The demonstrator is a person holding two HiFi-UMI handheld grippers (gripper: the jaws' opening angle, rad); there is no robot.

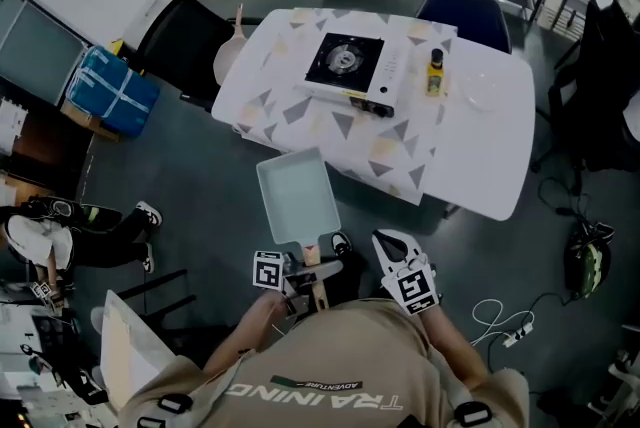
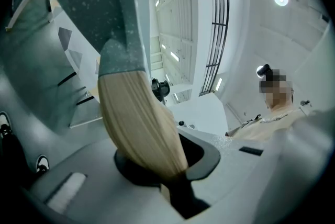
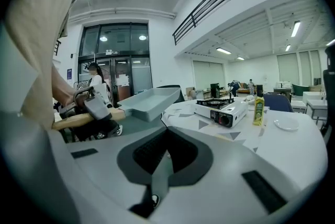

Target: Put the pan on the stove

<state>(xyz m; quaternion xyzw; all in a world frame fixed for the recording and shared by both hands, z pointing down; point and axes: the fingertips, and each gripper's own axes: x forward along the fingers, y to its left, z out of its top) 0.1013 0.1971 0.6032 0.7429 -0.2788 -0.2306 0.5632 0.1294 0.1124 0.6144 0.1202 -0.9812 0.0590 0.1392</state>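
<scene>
**Desk:** What's biggest in frame?

**Photographer:** A white table (image 1: 480,146) under a triangle-print cloth, on the far side. A portable stove (image 1: 350,66) sits on it, with nothing on the burner.

**Desk:** And the pan (image 1: 297,196)?

**Photographer:** Rectangular, pale grey, held in the air at the table's near edge, well short of the stove. The left gripper (image 1: 298,278) is clamped on its wooden handle (image 2: 138,123).

**Desk:** The right gripper (image 1: 392,246)?

**Photographer:** Jaws pressed together on nothing, just right of the pan's handle.

**Desk:** How will it carry?

**Photographer:** Probably stiff and front-heavy, so it will want to dip. The wood should grip well, and a hold closer to the pan's body would steady it.
</scene>
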